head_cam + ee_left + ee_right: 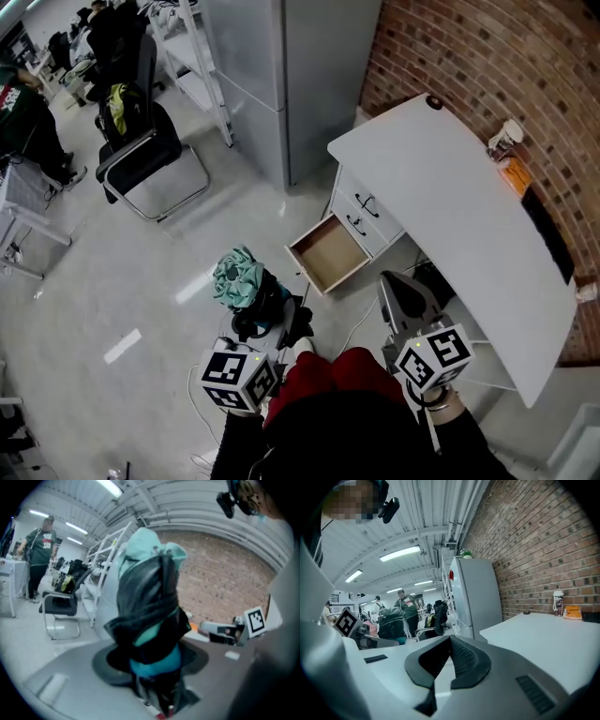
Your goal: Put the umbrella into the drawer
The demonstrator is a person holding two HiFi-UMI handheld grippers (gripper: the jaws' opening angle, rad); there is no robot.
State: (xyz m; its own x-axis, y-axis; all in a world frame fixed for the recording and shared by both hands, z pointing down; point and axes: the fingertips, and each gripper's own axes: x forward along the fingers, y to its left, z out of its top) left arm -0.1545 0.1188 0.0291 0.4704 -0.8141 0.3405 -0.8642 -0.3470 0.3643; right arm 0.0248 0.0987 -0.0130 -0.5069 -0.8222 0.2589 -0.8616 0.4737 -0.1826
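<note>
A folded umbrella (239, 277) in teal and black cloth stands up out of my left gripper (255, 323), whose jaws are shut on its lower part. In the left gripper view the umbrella (147, 597) fills the middle and hides the fingertips of the left gripper (154, 670). The wooden drawer (328, 253) of the white desk (450, 197) stands pulled out and looks empty, up and to the right of the umbrella. My right gripper (401, 289) hangs to the right, under the desk's edge, shut and empty. In its own view the right gripper (449, 641) points at the desk (543, 639).
A tall grey cabinet (281, 75) stands behind the desk against a brick wall (487, 66). A black chair (141, 150) is at the left, with people further back. Cables and dark items lie on the floor by my feet. Small items sit on the desk's far edge (511, 150).
</note>
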